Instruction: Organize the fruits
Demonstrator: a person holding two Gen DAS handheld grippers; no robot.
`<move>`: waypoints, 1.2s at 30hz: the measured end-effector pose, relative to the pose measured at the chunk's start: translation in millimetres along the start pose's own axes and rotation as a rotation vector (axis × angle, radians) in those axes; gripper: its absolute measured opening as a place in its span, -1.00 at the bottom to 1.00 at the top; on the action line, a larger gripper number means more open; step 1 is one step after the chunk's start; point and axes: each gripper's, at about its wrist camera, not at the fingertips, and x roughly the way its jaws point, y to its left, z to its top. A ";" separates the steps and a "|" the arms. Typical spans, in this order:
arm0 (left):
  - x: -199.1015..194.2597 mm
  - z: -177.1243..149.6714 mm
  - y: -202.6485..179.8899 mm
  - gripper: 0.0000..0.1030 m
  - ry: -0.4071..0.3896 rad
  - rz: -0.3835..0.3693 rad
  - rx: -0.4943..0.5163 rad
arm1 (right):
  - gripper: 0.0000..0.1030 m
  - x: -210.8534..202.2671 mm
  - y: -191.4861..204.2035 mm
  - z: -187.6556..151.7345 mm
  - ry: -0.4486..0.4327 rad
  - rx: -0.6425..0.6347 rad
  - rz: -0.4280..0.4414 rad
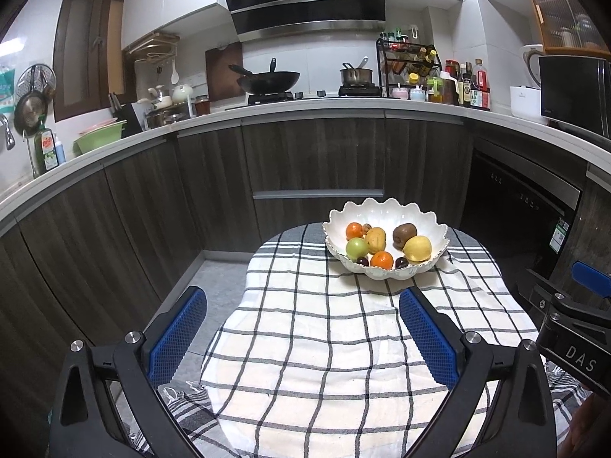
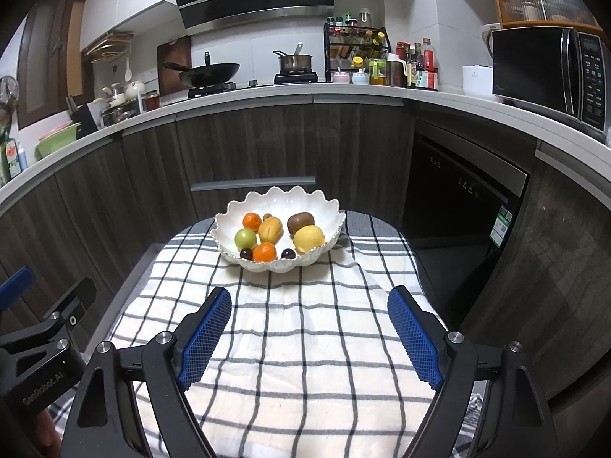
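Left wrist view: white scalloped bowl (image 1: 385, 273) sits at the far end of the desk, all fruit inside it; nothing loose on the checked cloth (image 1: 324, 343).
Fruit, contents: two small oranges (image 1: 354, 230), a green round fruit (image 1: 356, 249), a yellow-brown mottled fruit (image 1: 375, 239), a kiwi (image 1: 404, 234), a yellow fruit (image 1: 417, 248), two dark cherry-like fruits (image 1: 401, 263).
Fruit, handling (judged): all light. Oranges and kiwi firm with grippy skin. Yellow and green fruits smooth, likely to roll. Cherries tiny and soft, easy to crush or lose.
Grasp point (judged): take each across its widest middle, from above; the yellow fruit lies nearest the front rim and is least crowded.
Bowl, handling (judged): looks ceramic, stiff and brittle, thin frilled rim; avoid knocking the rim, and the cloth beneath may let it slide.
Left gripper (image 1: 301, 328): jaws wide, nothing between them, well short of the bowl.
Right gripper (image 2: 309, 328): jaws fairly wide, empty, also short of the bowl; it shows at the right edge of the left view.
Surroundings: kitchen counter with wok (image 1: 269, 80) and pot behind, dark cabinets below.
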 end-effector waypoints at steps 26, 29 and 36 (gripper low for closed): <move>-1.0 -1.0 -1.8 0.99 0.002 -0.002 0.000 | 0.65 -4.5 -0.4 -3.3 -0.001 0.002 0.000; -1.6 -2.2 -4.3 0.99 0.005 -0.004 0.001 | 0.65 -3.6 -0.4 -2.6 -0.002 0.003 0.000; -3.0 -1.9 -4.9 0.99 0.004 -0.013 -0.004 | 0.65 -3.9 -0.8 -2.9 -0.001 0.003 0.000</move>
